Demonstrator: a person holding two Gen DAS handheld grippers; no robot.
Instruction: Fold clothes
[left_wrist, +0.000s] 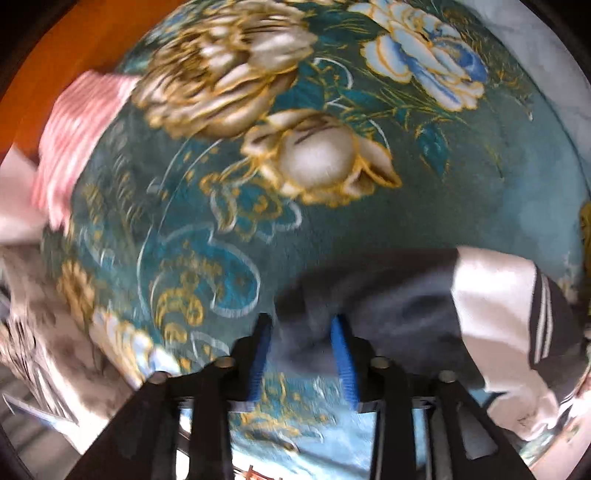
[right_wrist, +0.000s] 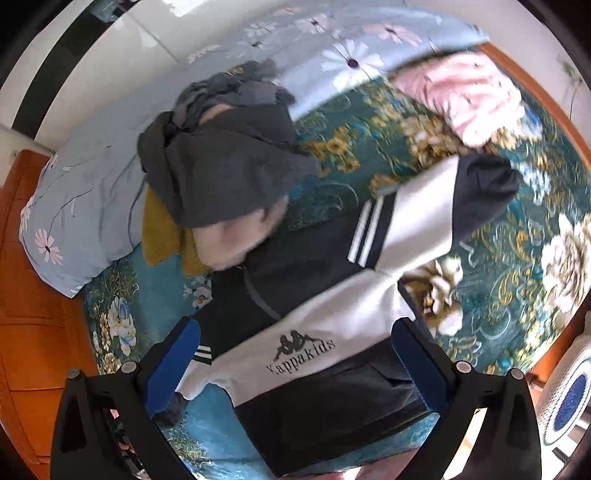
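A navy and white Kappa Kids jacket (right_wrist: 314, 295) lies on the teal floral bedspread (right_wrist: 369, 166), one sleeve stretched up to the right. My right gripper (right_wrist: 295, 350) is open wide, its blue pads either side of the jacket's white chest band, a little above it. In the left wrist view my left gripper (left_wrist: 303, 325) has its blue fingers (left_wrist: 341, 354) narrowed around a dark fold of the jacket (left_wrist: 388, 295); the white sleeve with stripes (left_wrist: 517, 314) hangs to the right. The view is blurred.
A heap of grey clothes (right_wrist: 229, 155) and a mustard garment (right_wrist: 162, 236) lie by a pale blue flowered pillow (right_wrist: 81, 206). A pink garment (right_wrist: 469, 92) sits at the far right, and shows in the left wrist view (left_wrist: 74, 140). An orange wooden bed frame (right_wrist: 33, 295) borders the bed.
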